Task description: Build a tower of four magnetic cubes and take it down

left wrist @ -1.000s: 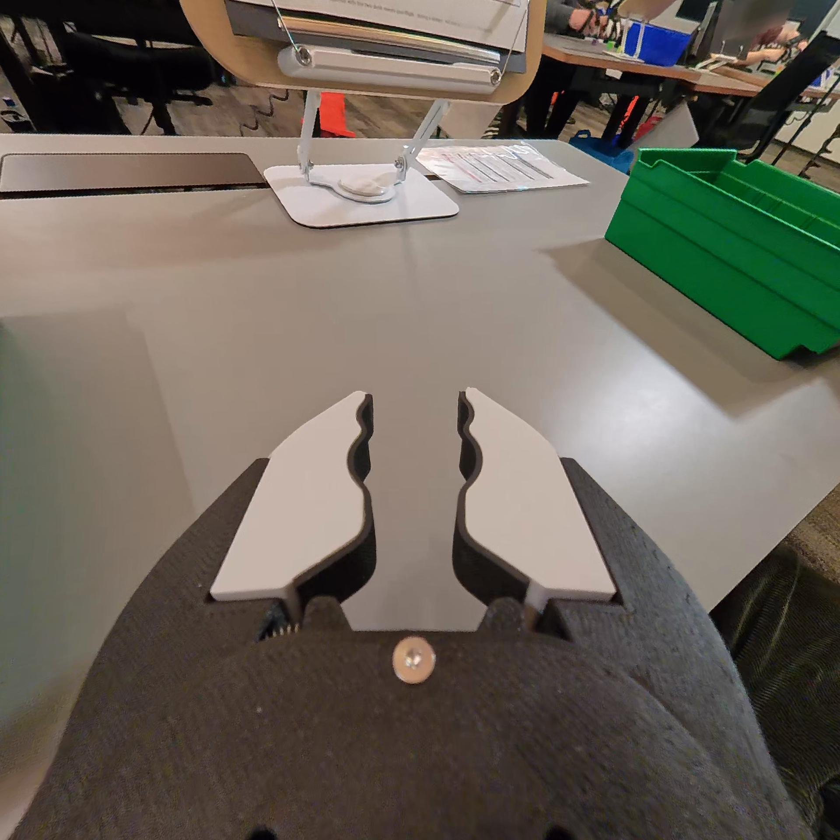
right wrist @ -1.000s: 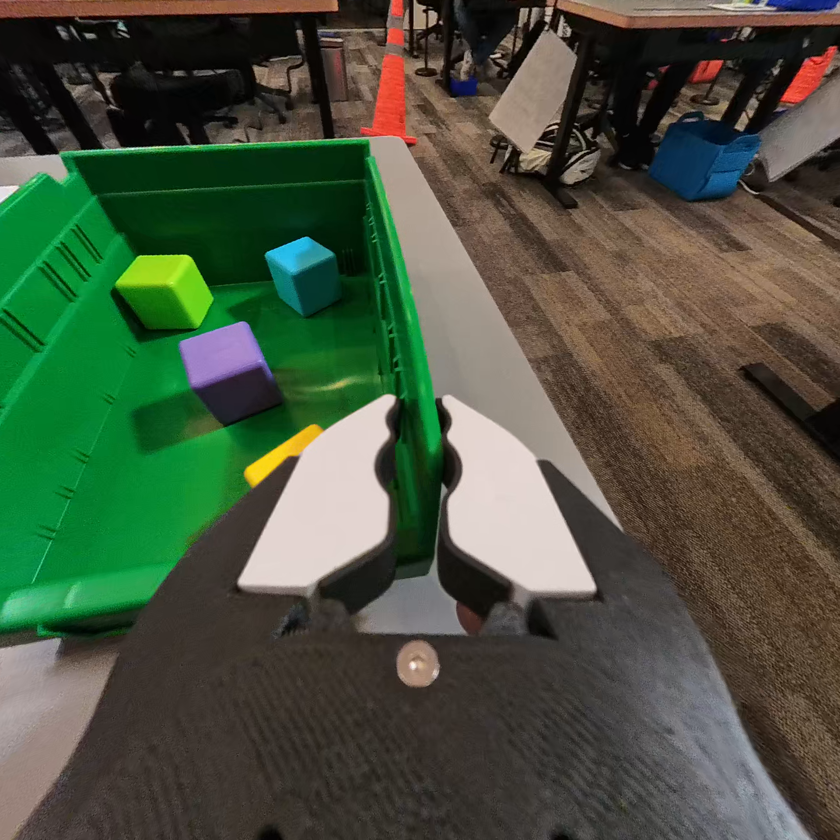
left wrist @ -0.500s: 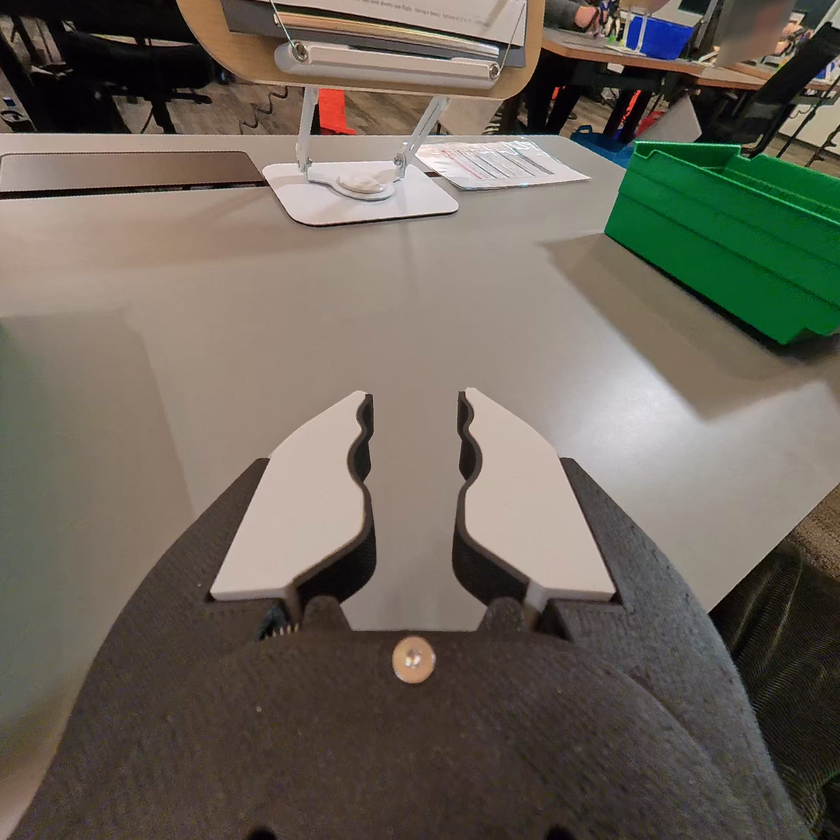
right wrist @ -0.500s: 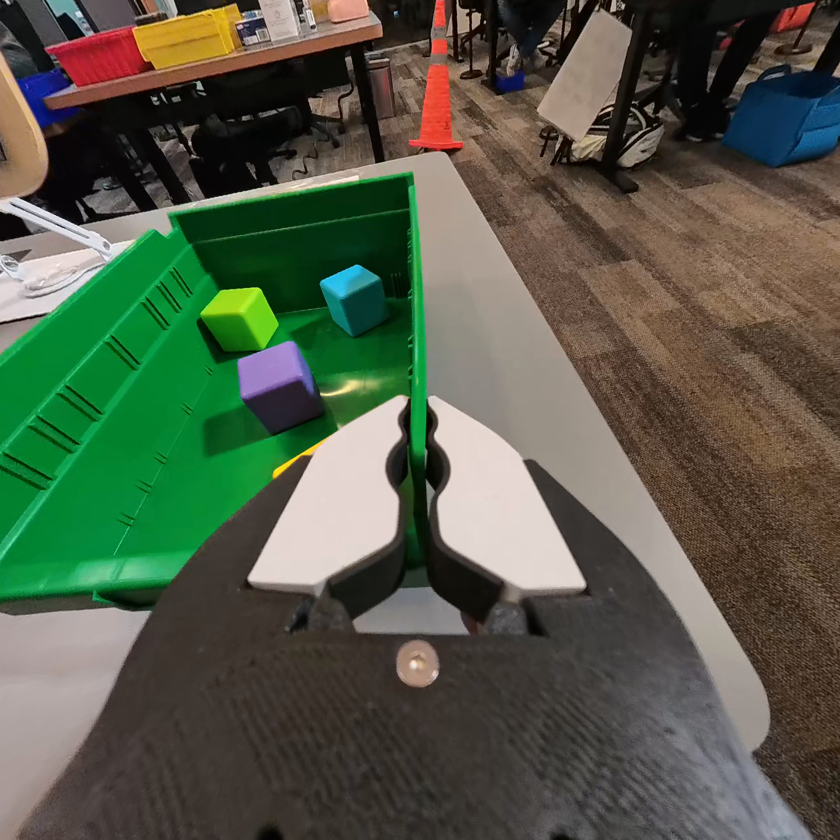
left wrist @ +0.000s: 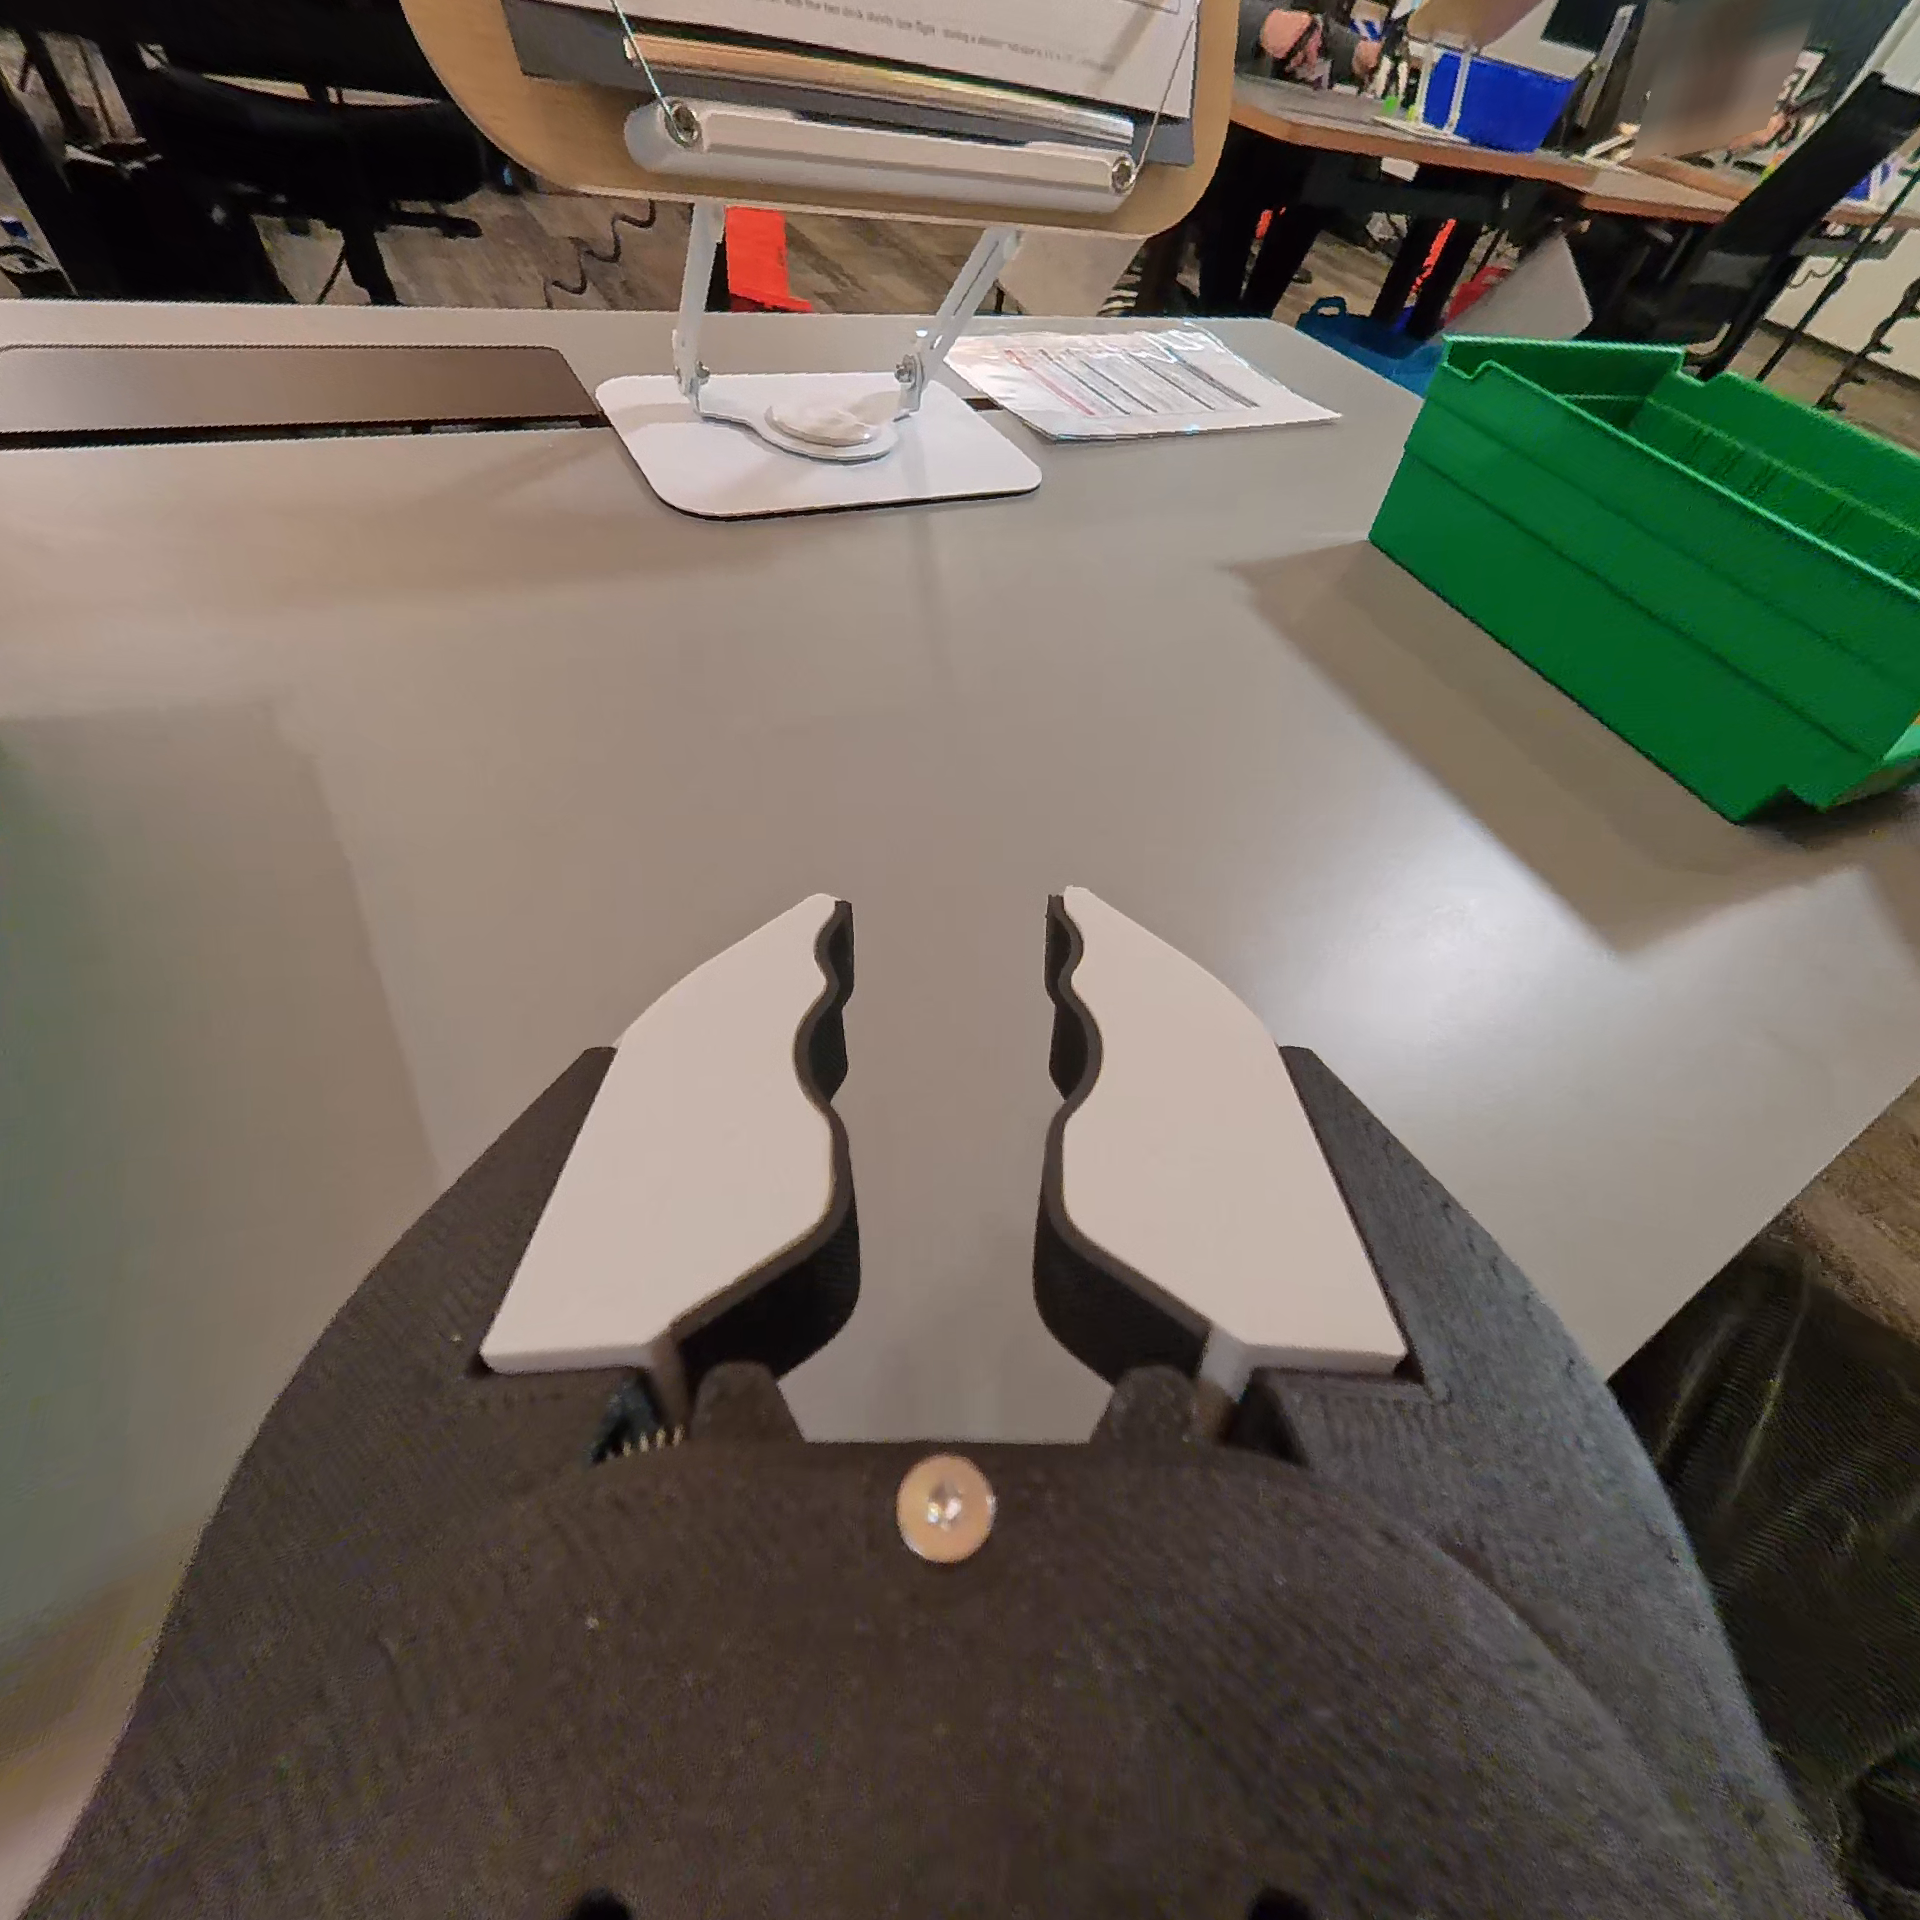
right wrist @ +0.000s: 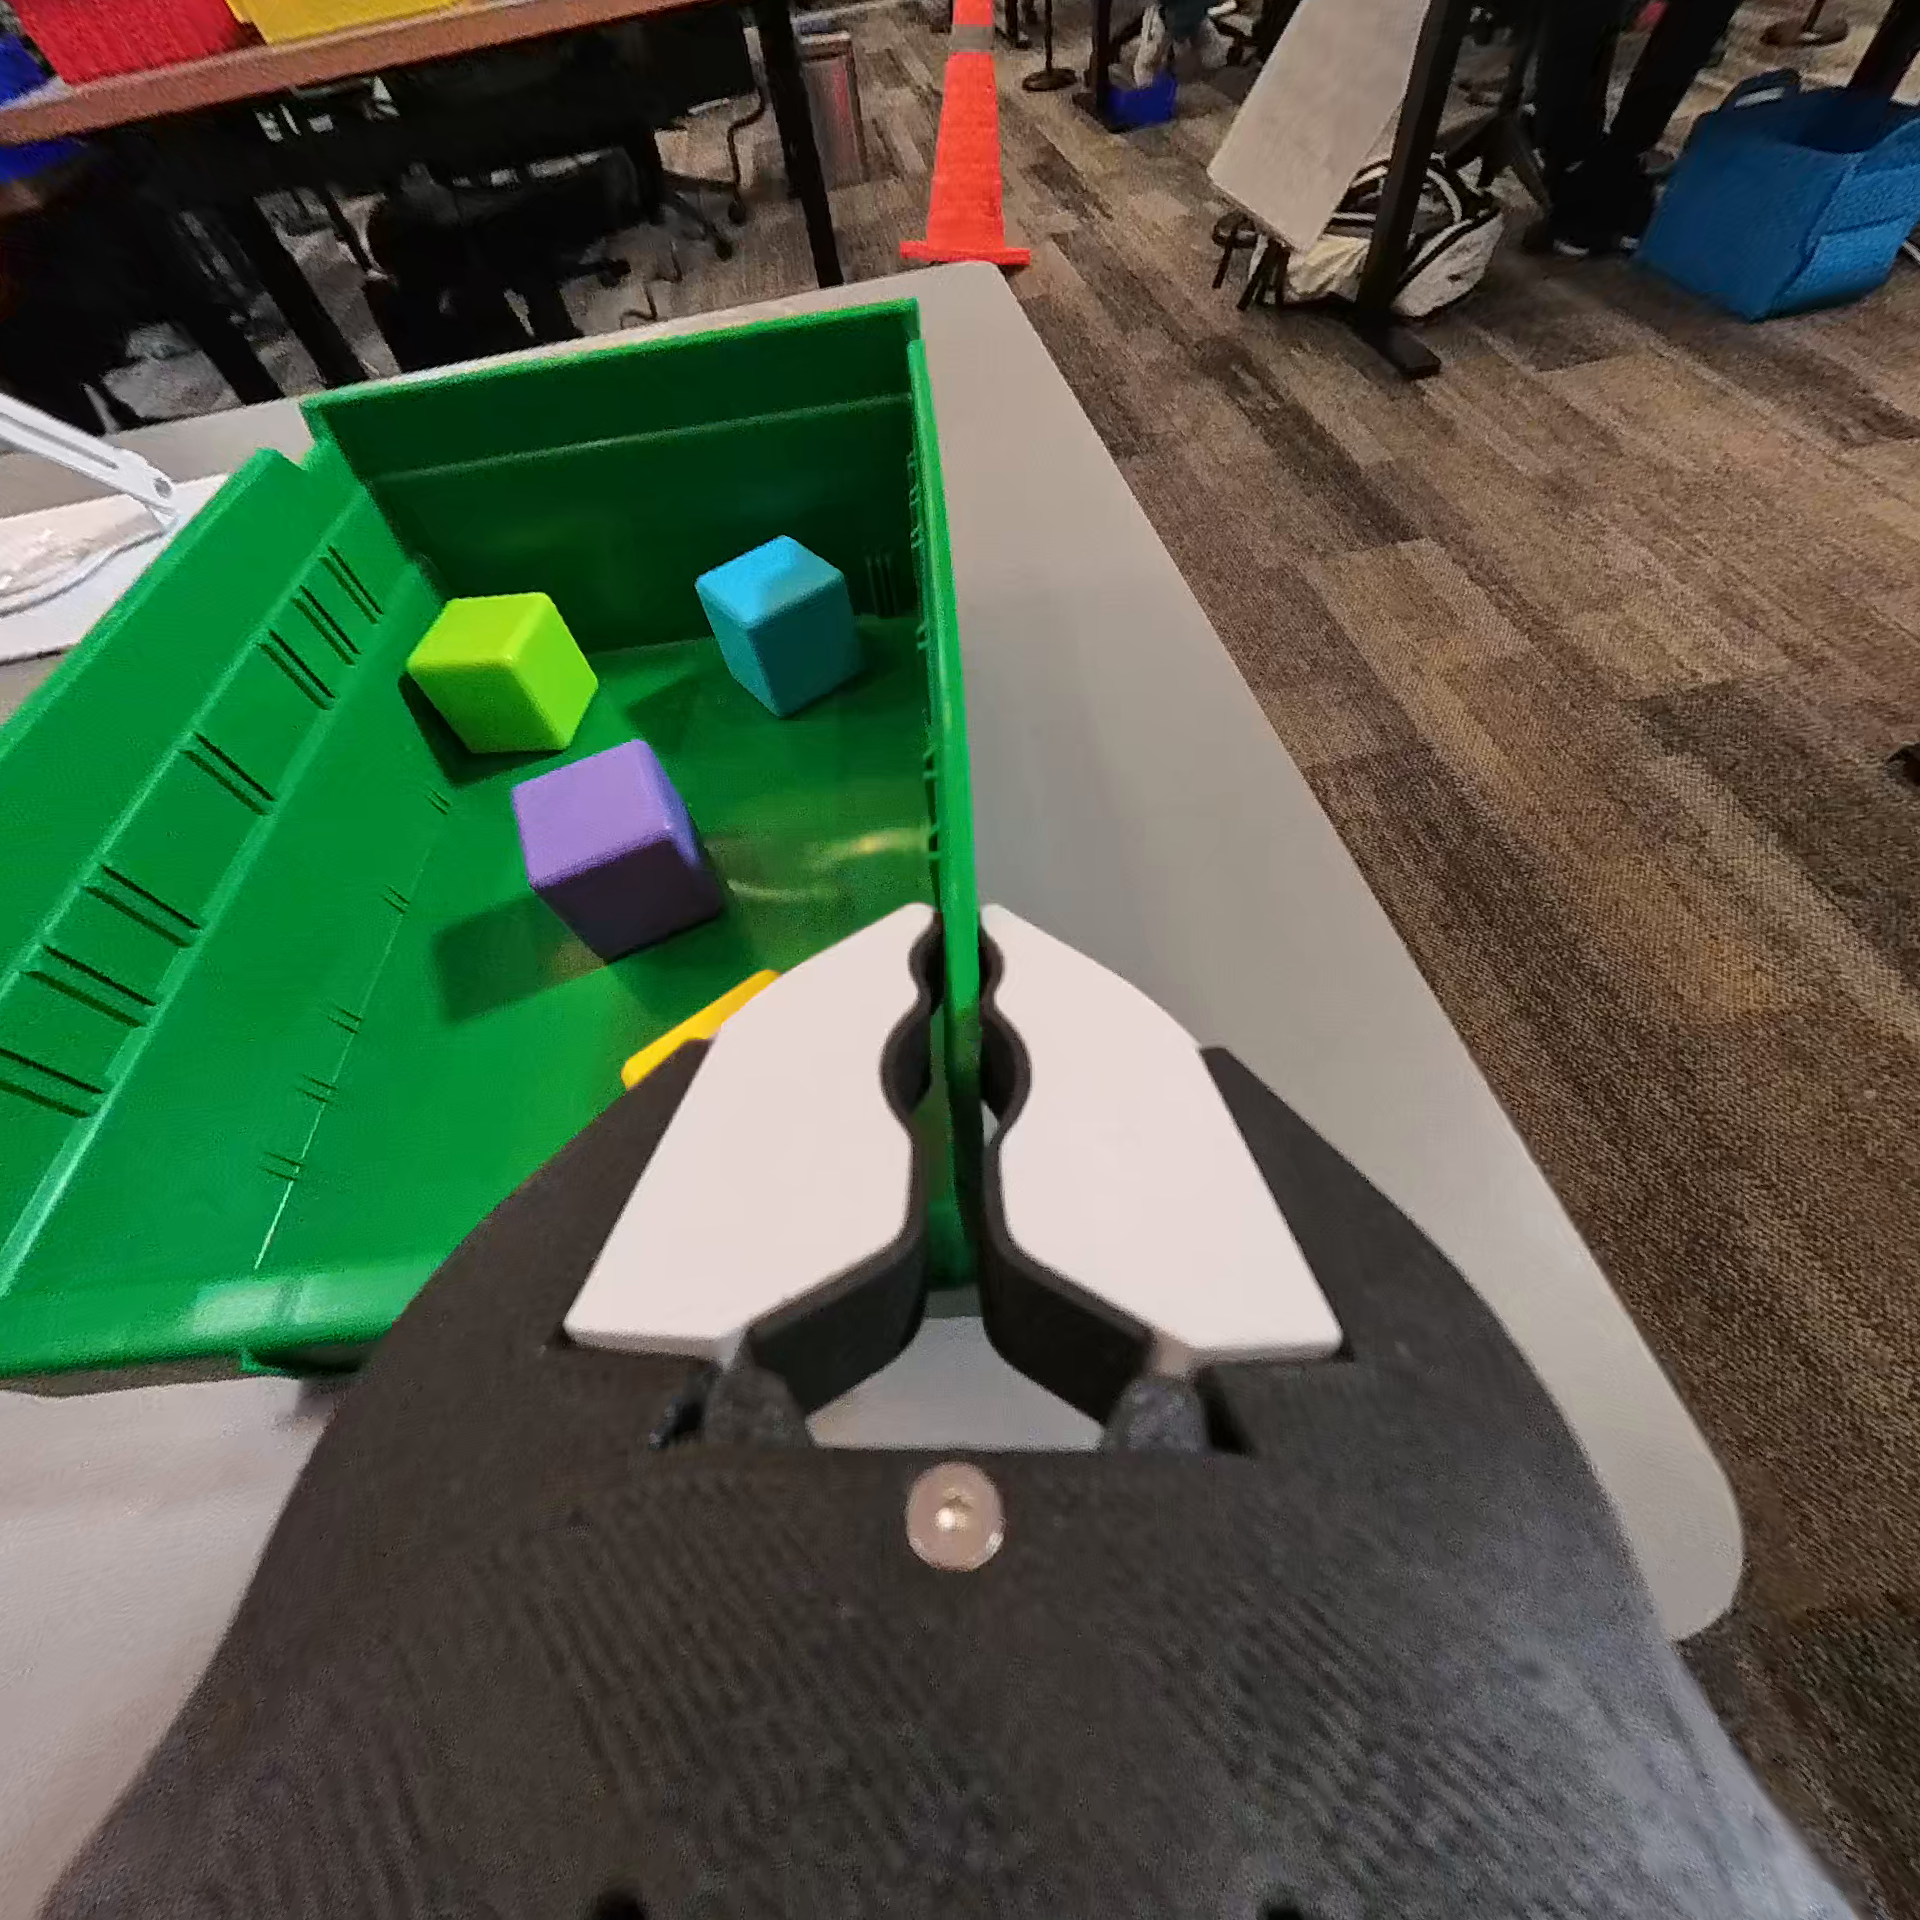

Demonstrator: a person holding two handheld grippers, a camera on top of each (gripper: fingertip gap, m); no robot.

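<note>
In the right wrist view my right gripper (right wrist: 958, 920) is shut on the right side wall of a green bin (right wrist: 208, 894). The bin is tilted, its near end lifted off the grey table (right wrist: 1195, 935). Inside it lie a lime cube (right wrist: 504, 670), a blue cube (right wrist: 779, 623), a purple cube (right wrist: 613, 844) and a yellow cube (right wrist: 694, 1027), which my left finger mostly hides. In the left wrist view my left gripper (left wrist: 948, 909) is open and empty above the bare table (left wrist: 727, 675). The green bin (left wrist: 1662, 613) stands at the right there.
A white stand (left wrist: 821, 436) holding a board sits at the back of the table, with a plastic-sleeved sheet (left wrist: 1132, 379) beside it. The table's right edge drops to a floor with an orange cone (right wrist: 966, 145), a blue bag (right wrist: 1787, 197) and other desks.
My right gripper has shut tight on the bin's side wall and tipped the bin up; the cubes have kept their places. The left gripper has stayed still and open.
</note>
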